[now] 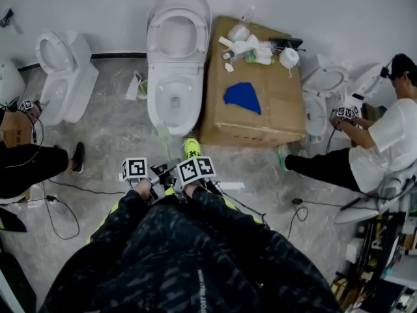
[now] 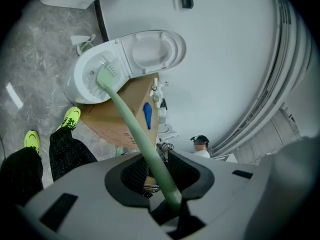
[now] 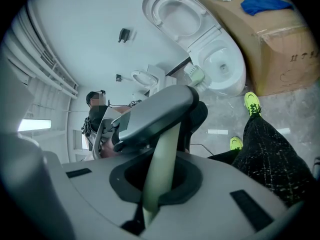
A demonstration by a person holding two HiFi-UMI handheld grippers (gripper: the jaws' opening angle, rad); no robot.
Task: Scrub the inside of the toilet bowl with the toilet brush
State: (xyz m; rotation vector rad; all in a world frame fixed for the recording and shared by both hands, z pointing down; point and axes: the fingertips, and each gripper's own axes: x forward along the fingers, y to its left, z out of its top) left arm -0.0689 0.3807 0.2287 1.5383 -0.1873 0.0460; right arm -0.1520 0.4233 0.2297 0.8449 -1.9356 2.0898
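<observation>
Grey marbled floor (image 1: 104, 122) runs ahead of the tools to a white wall (image 1: 293, 5). Straight ahead against it stands a toilet (image 1: 154, 106), its lid (image 1: 177, 34) raised. 2 more toilets stand well off, 1 to the left (image 1: 62, 70) and 1 to the right (image 1: 322, 87), each with a seated person near.

Just right of the middle toilet sits a cardboard box (image 1: 280, 109). Its top carries a blue cloth (image 1: 242, 98), white bottles (image 1: 246, 46) and a paper roll (image 1: 288, 57).

Left tool (image 2: 161, 176) and right tool (image 3: 160, 179) are both clamped tight on the pale green brush (image 2: 135, 129), the right just behind the left. The brush head (image 2: 106, 75) reaches ahead to the bowl's near rim; whether it touches cannot be told.
</observation>
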